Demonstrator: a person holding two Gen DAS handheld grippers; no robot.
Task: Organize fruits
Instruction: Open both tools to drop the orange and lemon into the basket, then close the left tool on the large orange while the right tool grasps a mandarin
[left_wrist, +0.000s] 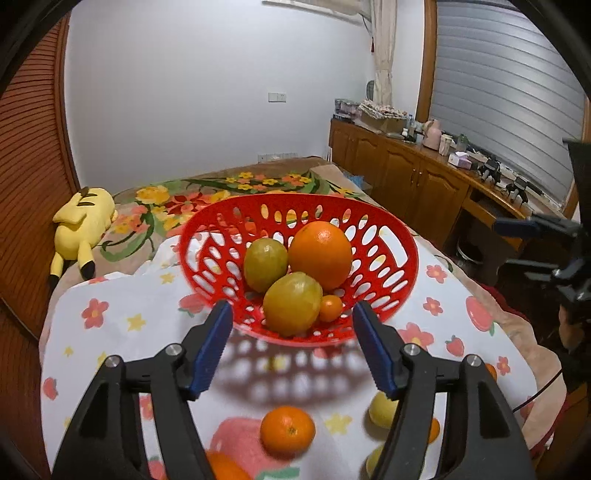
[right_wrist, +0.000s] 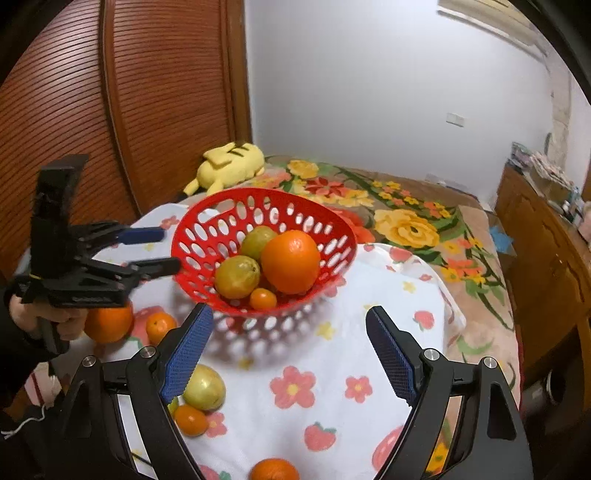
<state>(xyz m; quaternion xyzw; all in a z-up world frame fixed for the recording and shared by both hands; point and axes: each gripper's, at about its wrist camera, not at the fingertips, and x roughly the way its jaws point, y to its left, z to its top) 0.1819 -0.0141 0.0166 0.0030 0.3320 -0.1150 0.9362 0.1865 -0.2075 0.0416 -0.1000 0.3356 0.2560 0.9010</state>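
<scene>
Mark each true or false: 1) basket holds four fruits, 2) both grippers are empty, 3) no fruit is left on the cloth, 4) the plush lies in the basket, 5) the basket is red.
1) The basket holds four fruits: true; a big orange, two green-yellow fruits and a small orange.
2) Both grippers are empty: true; the left gripper and right gripper stand open with nothing between the fingers.
3) No fruit is left on the cloth: false; several remain, such as a mandarin.
4) The plush is in the basket: false; the plush lies on the bed behind.
5) The basket is red: true.
</scene>
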